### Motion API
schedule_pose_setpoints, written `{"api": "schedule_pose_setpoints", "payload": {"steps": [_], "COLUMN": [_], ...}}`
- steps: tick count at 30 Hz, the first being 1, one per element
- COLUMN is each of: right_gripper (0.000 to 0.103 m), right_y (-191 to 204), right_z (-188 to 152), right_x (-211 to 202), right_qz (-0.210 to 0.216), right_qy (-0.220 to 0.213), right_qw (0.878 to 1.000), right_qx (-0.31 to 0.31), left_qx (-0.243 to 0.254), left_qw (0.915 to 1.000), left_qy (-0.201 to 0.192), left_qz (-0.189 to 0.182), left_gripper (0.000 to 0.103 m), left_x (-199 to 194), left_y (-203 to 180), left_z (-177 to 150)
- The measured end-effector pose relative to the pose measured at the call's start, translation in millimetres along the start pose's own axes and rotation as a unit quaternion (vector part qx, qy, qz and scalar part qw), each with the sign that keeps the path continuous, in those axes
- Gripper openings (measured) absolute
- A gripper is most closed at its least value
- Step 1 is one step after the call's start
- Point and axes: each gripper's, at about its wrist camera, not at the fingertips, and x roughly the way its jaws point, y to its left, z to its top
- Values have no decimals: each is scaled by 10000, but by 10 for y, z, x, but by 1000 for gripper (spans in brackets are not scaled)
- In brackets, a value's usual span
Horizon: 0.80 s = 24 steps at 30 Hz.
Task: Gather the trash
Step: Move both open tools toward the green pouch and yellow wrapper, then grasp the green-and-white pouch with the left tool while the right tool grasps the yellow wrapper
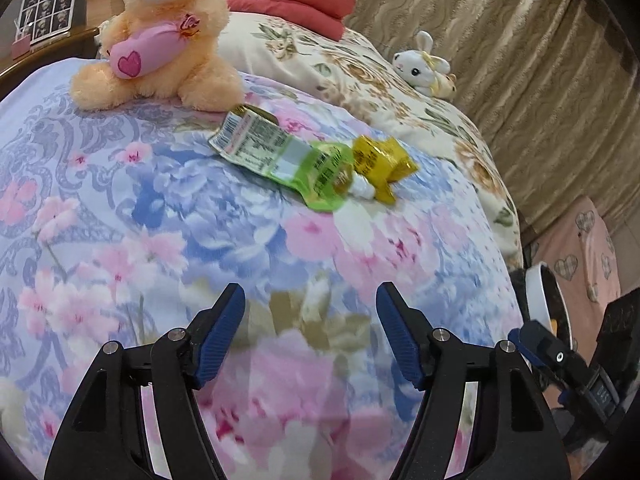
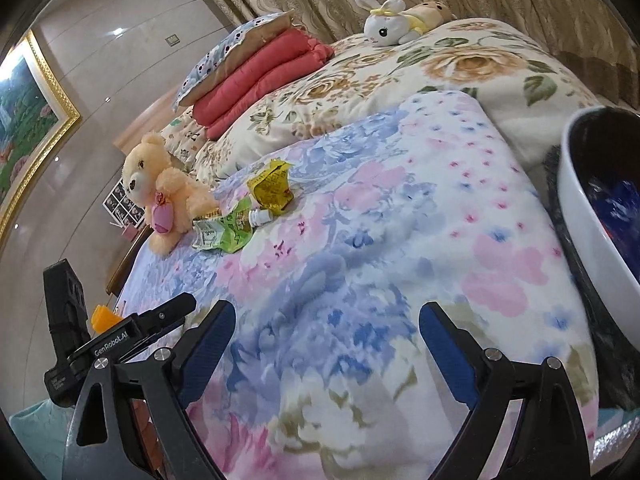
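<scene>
Nearest, the left gripper (image 1: 310, 312) and right gripper (image 2: 326, 328) hang over the floral bedspread (image 1: 160, 220), jaws spread with nothing between them. A white bin (image 2: 592, 216), seemingly holding wrappers, sits at the right. Farther up the bed lie a green pouch (image 1: 292, 160) touching a yellow wrapper (image 1: 380, 164), just before the teddy bear (image 1: 160, 36).

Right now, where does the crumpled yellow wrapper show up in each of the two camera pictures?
Left wrist view: yellow wrapper right of centre, upper half, touching the green pouch.
Right wrist view: yellow wrapper left of centre, just above the pouch.
Shared landmark: peach teddy bear, left of the trash in both.
</scene>
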Motion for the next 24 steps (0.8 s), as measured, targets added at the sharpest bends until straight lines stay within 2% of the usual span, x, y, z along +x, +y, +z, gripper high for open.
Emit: {"api": "schedule_pose_setpoints", "payload": {"steps": [15,24], "right_gripper": [94,94], "right_y": [77,52], "right_z": [323,386], "right_x": [482,617], "right_qz": [165,255], "right_qy": [139,203], "right_qw": [9997,9995], "right_qx": [-60,-3], "left_qx": [-636,-1226], "left_qw": [9979,9922], "left_qy": [-54,-32], "left_qz": [-116,-237], "left_gripper": [73,77], "left_x": [447,711], "left_y": [131,241], "left_z": [594,804]}}
